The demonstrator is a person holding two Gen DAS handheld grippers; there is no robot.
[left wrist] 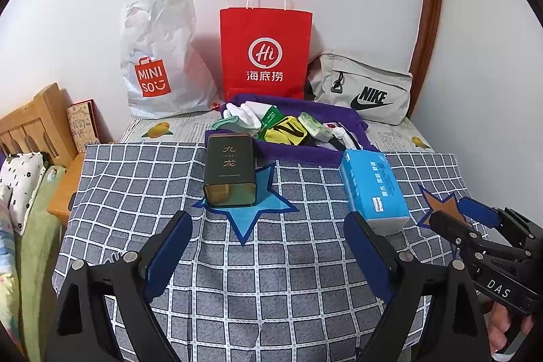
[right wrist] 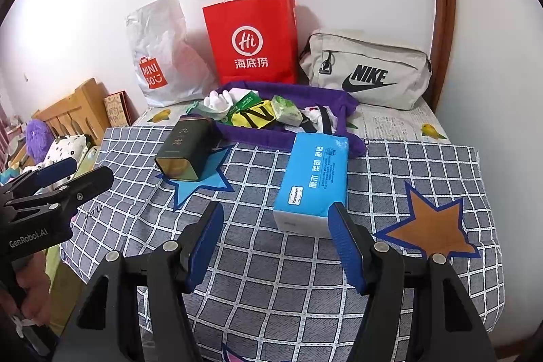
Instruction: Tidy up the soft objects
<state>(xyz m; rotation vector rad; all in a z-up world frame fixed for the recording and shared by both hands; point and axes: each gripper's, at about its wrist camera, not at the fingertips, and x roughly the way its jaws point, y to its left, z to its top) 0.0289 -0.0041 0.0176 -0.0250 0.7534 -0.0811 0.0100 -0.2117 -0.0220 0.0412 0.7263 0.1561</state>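
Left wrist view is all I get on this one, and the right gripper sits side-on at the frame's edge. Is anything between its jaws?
Observer: Nothing is gripped. In the right wrist view the right gripper stands open. The blue tissue pack lies with its near end about at the fingertips, and the left-hand finger is well clear of it.
Operator: That gripper covers part of the orange star for me. Is anything lying on it?
Observer: No. The orange star shows whole and bare on the checked cloth, to the right of the pack.
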